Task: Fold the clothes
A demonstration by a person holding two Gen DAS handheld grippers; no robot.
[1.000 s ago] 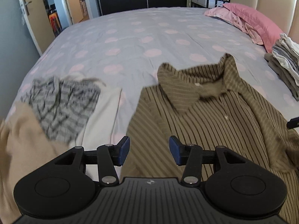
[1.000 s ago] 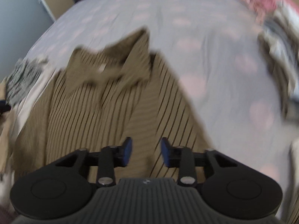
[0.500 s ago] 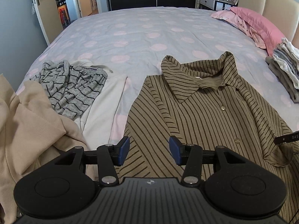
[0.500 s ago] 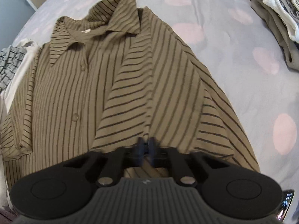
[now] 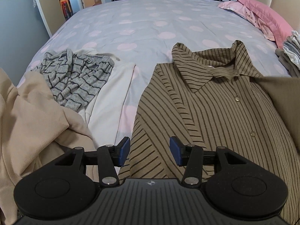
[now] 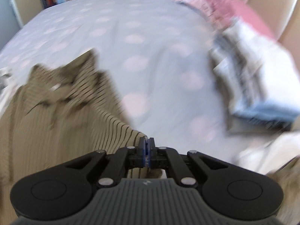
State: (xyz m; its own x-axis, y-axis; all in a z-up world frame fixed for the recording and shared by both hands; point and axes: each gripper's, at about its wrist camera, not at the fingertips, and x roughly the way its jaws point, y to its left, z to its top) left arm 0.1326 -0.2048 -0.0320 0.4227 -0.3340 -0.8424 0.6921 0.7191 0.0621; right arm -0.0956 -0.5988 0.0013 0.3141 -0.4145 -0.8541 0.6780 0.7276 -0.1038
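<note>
An olive shirt with dark stripes (image 5: 215, 108) lies face up on the bed, collar toward the far side. My left gripper (image 5: 149, 151) hovers open over the shirt's near left part, nothing between its blue pads. My right gripper (image 6: 146, 146) is shut on the striped shirt's (image 6: 61, 123) right edge, which is lifted; that raised flap shows its plain underside (image 5: 281, 97) at the right of the left wrist view. The right wrist view is blurred by motion.
A grey striped garment (image 5: 75, 80), a white one (image 5: 110, 101) and a beige one (image 5: 31, 127) lie left of the shirt. A stack of folded clothes (image 6: 253, 71) and pink pillows (image 5: 262, 16) sit at the right by the headboard. The dotted bedspread (image 5: 142, 26) stretches beyond.
My right gripper closed on the shirt's right edge and has lifted it, swinging fast so its view blurs. The left gripper stayed open and moved a little closer over the shirt.
</note>
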